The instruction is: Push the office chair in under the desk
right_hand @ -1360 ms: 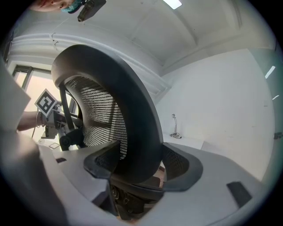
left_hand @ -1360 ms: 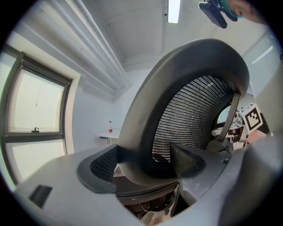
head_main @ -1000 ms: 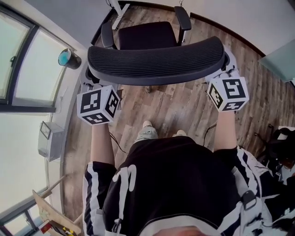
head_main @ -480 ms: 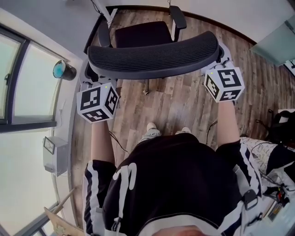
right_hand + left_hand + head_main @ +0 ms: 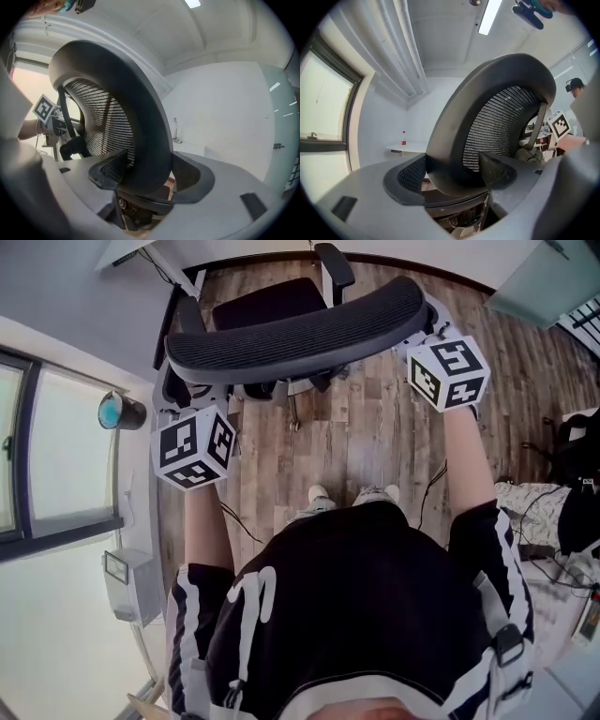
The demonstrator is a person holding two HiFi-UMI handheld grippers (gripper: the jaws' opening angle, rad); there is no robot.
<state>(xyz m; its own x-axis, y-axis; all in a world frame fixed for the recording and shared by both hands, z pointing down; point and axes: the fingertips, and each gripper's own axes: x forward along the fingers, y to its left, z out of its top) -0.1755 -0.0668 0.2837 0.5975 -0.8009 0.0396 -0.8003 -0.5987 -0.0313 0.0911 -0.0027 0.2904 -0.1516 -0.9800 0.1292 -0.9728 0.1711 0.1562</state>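
A black mesh office chair stands in front of me on the wooden floor; its curved backrest [image 5: 291, 334] spans the head view and the seat [image 5: 272, 301] lies beyond it. A white desk [image 5: 141, 251] edge shows at the top left, near the seat. My left gripper [image 5: 183, 395] is shut on the backrest's left end, and its jaws clamp the dark backrest rim [image 5: 454, 140]. My right gripper [image 5: 417, 334] is shut on the right end, with the backrest rim [image 5: 140, 140] pinched between its jaws. The chair's base is hidden.
A window wall runs along the left, with a round blue-topped object [image 5: 120, 412] and a grey box [image 5: 131, 582] beside it. Cables and dark bags [image 5: 572, 484] lie on the floor at right. A white table with a red bottle [image 5: 403, 139] shows in the left gripper view.
The chair has rolled away from me toward the desk at the top of the view. Both grippers went forward with it, still clamped on the backrest ends.
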